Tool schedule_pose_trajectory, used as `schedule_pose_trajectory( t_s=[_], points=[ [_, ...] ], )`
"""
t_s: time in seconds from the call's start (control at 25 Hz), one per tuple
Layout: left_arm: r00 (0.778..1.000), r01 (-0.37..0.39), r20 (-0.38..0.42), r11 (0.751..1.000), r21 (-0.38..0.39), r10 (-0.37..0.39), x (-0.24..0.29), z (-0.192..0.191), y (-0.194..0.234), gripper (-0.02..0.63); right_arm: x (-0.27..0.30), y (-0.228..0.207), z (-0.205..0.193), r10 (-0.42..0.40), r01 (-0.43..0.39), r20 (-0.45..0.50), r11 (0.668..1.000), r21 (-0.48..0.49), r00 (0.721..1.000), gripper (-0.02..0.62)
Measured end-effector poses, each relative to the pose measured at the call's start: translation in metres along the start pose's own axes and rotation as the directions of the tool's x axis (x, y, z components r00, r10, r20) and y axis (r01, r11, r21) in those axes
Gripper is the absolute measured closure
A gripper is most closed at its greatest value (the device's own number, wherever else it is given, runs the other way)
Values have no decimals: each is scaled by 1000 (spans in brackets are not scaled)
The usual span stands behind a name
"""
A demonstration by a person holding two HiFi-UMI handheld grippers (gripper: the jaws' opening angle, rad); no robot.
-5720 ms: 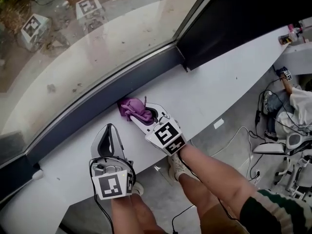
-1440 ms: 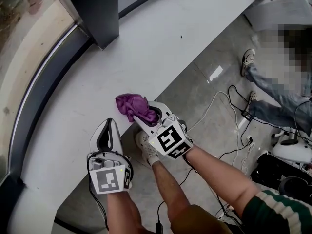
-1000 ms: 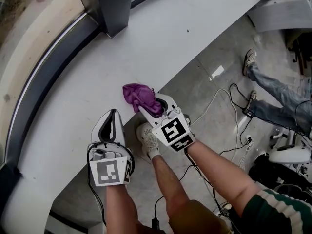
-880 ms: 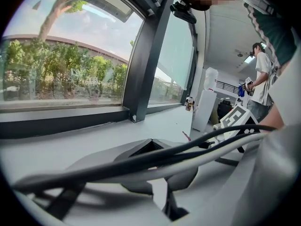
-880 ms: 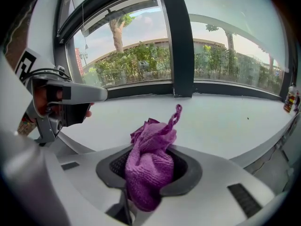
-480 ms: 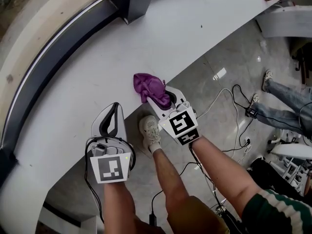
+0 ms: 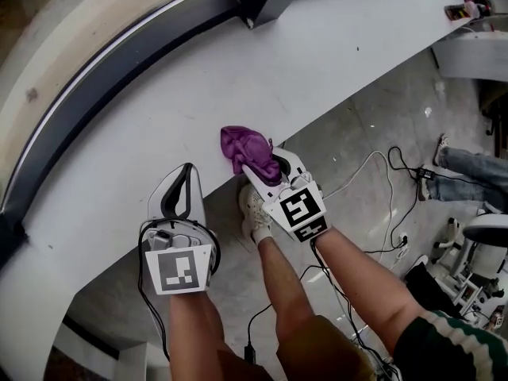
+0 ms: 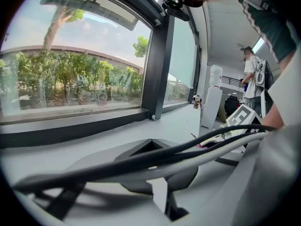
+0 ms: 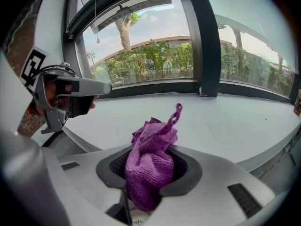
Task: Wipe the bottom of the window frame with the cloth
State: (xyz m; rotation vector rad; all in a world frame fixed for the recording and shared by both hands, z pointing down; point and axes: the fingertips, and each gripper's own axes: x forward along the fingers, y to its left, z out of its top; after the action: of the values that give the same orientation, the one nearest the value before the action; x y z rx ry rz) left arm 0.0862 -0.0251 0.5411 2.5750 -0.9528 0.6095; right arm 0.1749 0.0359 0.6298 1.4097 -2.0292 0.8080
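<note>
The right tongs (image 7: 266,163) are pinching the bunched purple cloth (image 7: 244,145) over the near edge of the white sill (image 7: 333,46), well apart from the dark window frame (image 7: 119,58). The left tongs (image 7: 185,175) are pointing across the sill nearby, pressed together and empty.

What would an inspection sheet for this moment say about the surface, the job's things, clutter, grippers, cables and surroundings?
Surface: white ledge, curved, below the window; looks bare near the grippers.
Job's things: purple cloth, bunched, above the ledge's near edge; dark window frame lies apart from it, untouched.
Clutter: small items at the ledge's far end, too small to tell.
Grippers: right gripper shut on the purple cloth; left gripper shut, empty.
Cables: black cable looped at the left gripper; loose cables on the floor.
Surroundings: grey floor; another person's legs at the right; trees outside.
</note>
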Motion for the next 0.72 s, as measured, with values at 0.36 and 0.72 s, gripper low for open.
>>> schedule_pose_trajectory(
  t_s=[0.36, 0.72],
  points=[
    [997, -77, -8, 996, -45, 77, -32, -21, 37, 601, 23, 61, 7, 89, -90, -20, 995, -50, 996, 446],
    [989, -146, -37, 985, -87, 143, -69, -51, 69, 601, 36, 106, 13, 133, -135, -29, 987, -84, 991, 446]
  ],
)
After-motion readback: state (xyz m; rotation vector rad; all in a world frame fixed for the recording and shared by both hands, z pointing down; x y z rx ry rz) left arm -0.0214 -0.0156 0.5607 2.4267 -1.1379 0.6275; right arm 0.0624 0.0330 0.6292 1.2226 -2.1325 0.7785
